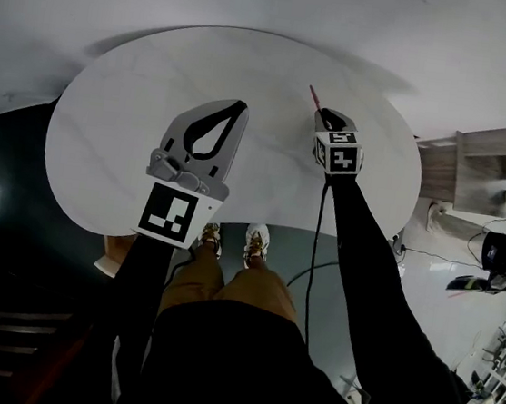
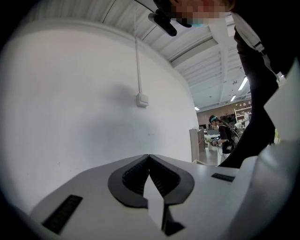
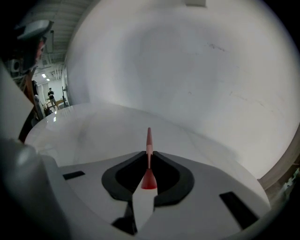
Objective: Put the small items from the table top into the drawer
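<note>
Head view: the right gripper (image 1: pixel 322 114) pinches a thin red stick (image 1: pixel 314 95), perhaps a pen, above the table (image 1: pixel 107 124). Left gripper view: the left gripper (image 2: pixel 149 157) is closed and empty. Right gripper view: the stick's rear end is hidden between the jaws.

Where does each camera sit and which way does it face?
Head view: on the head, steeply down at the table; arms, legs, shoes show.
Left gripper view: on the left gripper, facing a white wall; shut empty jaws, dark sleeve.
Right gripper view: on the right gripper, facing the table; jaws shut on a red stick.
Head and right gripper views share table and stick.
</note>
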`<state>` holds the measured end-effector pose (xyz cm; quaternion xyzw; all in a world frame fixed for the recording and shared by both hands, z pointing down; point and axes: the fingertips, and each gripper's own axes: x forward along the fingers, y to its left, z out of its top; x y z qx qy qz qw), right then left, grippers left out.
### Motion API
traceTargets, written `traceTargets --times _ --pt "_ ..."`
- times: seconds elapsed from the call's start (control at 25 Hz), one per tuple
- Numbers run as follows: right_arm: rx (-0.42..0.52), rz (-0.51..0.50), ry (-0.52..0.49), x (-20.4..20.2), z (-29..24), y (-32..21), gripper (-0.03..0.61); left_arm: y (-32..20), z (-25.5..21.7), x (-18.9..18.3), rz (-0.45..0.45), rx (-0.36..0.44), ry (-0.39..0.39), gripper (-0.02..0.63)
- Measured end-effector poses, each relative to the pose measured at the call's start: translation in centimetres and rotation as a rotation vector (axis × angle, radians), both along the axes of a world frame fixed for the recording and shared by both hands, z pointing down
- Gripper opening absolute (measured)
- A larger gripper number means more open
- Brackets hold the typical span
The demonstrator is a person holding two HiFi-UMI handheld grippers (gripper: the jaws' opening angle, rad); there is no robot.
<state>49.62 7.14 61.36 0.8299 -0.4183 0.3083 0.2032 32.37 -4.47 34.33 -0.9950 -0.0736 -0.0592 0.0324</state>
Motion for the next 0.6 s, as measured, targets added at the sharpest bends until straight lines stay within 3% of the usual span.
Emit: traceTargets --times 0.6 --pt "0.332 -0.139 0.28 -7.8 -20.2 2.0 0.065 4.5 -4.1 -0.1 -0.022 0.036 0.087 0.015"
